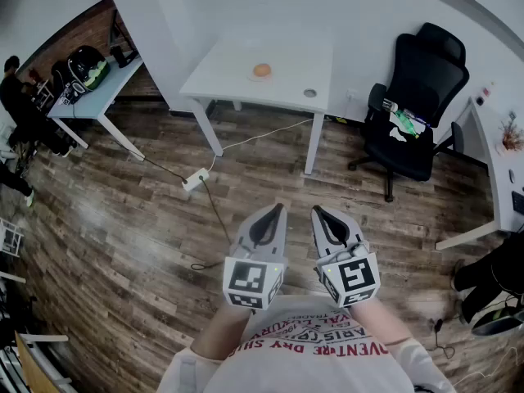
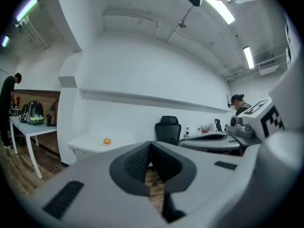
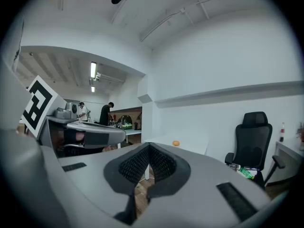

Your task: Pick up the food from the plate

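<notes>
Both grippers are held close to my body over the wooden floor, side by side and well short of the work area. The left gripper has its jaws together, ribbed pads meeting at the tip with nothing between them. The right gripper is the same: jaws closed, nothing held. Both point forward toward the white table ahead. The food, a small orange item, sits on a pale plate near the middle of that table, well apart from both grippers. From here it reads as roundish; I cannot make out a long axis or which way it points. A small grey disc lies on the table to the right of the plate. A black office chair stands to the right of the table.
</notes>
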The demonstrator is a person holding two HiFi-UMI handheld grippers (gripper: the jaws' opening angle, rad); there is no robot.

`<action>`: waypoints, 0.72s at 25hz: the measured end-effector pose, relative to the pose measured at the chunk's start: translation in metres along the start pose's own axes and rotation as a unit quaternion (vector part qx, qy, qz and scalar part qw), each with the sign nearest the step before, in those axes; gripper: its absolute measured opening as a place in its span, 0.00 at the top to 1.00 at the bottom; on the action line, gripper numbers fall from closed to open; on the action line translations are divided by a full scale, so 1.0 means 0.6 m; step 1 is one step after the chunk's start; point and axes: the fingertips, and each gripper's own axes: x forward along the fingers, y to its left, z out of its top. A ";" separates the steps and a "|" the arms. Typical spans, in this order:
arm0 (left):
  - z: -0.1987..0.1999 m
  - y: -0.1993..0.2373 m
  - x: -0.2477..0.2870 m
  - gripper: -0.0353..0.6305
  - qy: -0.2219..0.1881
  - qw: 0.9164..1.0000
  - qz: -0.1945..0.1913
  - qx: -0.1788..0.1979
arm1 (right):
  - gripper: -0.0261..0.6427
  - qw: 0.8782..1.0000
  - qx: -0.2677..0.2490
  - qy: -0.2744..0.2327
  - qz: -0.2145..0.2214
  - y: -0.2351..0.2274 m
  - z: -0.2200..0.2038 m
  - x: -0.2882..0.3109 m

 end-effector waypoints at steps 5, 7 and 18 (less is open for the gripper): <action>-0.004 0.001 -0.004 0.94 0.001 1.000 0.000 -0.002 | 0.96 1.000 0.003 0.006 0.001 0.001 -0.007 -0.003; -0.004 0.004 -0.007 0.94 0.001 1.000 0.000 -0.003 | 0.95 1.000 0.005 0.010 0.003 0.006 -0.009 -0.002; -0.020 0.033 -0.032 0.94 0.006 1.000 0.000 -0.012 | 0.96 0.999 0.020 0.021 0.020 0.048 -0.026 0.016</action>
